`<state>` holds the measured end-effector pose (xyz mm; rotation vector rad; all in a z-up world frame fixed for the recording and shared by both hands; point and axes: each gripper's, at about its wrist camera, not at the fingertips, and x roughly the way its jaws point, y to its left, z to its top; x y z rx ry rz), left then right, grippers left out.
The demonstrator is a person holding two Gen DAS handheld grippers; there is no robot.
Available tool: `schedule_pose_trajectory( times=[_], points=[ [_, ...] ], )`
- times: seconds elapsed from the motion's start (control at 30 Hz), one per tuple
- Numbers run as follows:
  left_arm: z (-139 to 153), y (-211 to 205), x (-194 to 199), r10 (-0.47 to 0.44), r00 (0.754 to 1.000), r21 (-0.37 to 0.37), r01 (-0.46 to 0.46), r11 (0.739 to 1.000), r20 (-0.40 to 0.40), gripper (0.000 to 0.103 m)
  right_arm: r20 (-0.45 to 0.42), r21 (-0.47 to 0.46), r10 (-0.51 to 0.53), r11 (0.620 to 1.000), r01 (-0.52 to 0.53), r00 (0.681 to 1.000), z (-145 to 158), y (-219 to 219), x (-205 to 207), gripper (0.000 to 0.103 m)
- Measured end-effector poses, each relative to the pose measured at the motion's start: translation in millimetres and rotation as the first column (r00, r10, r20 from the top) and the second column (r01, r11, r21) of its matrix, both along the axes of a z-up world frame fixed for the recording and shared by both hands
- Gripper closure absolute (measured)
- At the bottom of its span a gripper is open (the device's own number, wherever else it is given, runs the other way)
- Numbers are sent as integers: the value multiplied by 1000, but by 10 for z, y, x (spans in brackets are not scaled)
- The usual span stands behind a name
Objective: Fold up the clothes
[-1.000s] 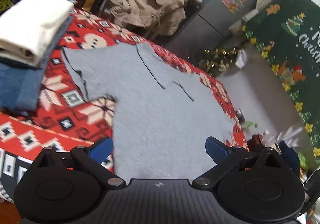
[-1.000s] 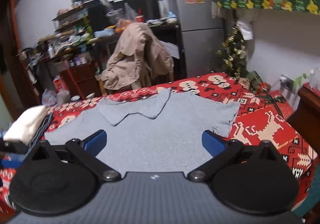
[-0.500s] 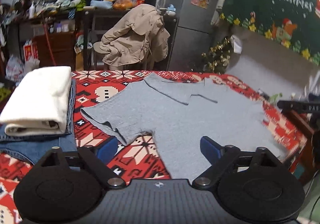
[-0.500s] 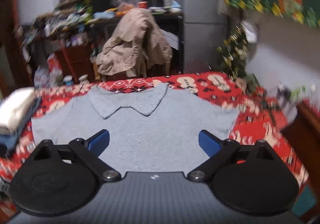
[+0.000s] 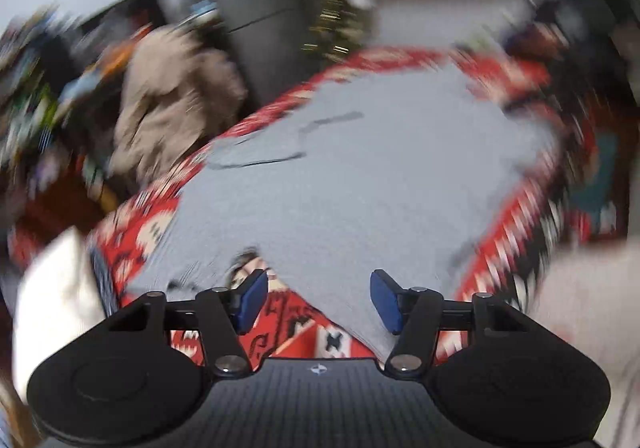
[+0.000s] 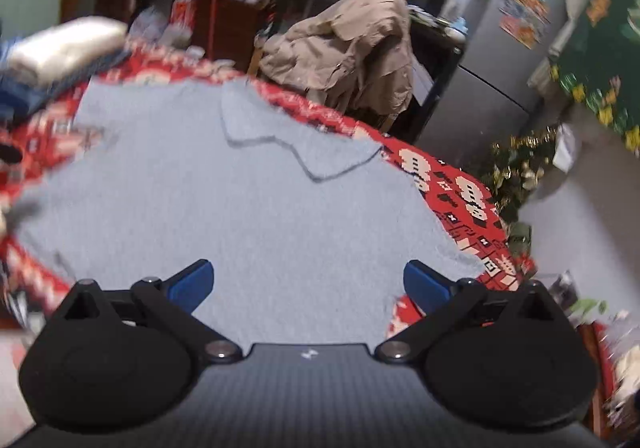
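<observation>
Grey polo shirt [image 6: 256,215] lies spread flat on the red patterned cover [image 6: 460,191], filling mid-frame in both views. Left gripper [image 5: 318,300] and right gripper [image 6: 308,280] hover with jaws wide apart, gripping nothing.

A red patterned blanket [image 6: 452,183] carries a flat grey shirt [image 6: 248,215] and folded clothes [image 6: 60,51].

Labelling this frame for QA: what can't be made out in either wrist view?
- Left wrist: motion blur smears the room and the grey shirt edges; the sleeve near the left gripper is unclear.
- Right wrist: the right gripper body hides the shirt hem.
- Right wrist: folded stack is blurred and cut off by the left edge.
</observation>
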<state>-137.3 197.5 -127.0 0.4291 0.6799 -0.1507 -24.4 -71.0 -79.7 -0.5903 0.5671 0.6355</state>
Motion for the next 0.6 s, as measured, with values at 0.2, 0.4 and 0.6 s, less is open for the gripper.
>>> schedule_pose_trajectory(
  times=[0.2,0.4,0.6],
  points=[
    [-201,-484,-27,-140,990,179,139,974,-8,47,-46,-10,76,997,-76,996,-179,-90,-277,1],
    [-402,-968,-54,-274,961,350,271,897,-41,48,20,-68,151,986,-150,988,-314,-28,-623,5],
    [-603,-1142,-55,-339,937,515,331,791,-81,60,44,-81,170,983,-166,984,-332,-113,-813,4]
  ],
)
